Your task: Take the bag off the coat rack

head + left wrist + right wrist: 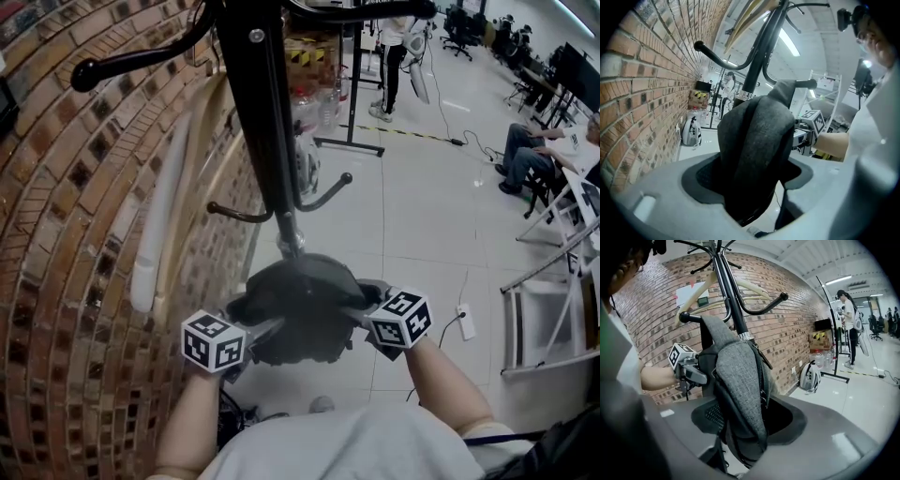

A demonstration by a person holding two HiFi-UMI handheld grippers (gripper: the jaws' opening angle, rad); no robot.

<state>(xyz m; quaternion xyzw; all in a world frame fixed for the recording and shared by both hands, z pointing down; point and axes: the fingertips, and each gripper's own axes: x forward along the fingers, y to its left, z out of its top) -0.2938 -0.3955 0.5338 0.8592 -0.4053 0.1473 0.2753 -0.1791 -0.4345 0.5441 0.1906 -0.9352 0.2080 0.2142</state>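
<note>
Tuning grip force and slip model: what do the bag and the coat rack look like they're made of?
The bag: grey woven fabric, matte; heathered weave shows, dark zipper down its edge. The coat rack: probably painted or coated metal; smooth black tube with soft highlights, screw head near the top.

Looks like an open-plan office or lab. Office chairs and a seated person line the far side. A power strip lies on the white floor tiles.
</note>
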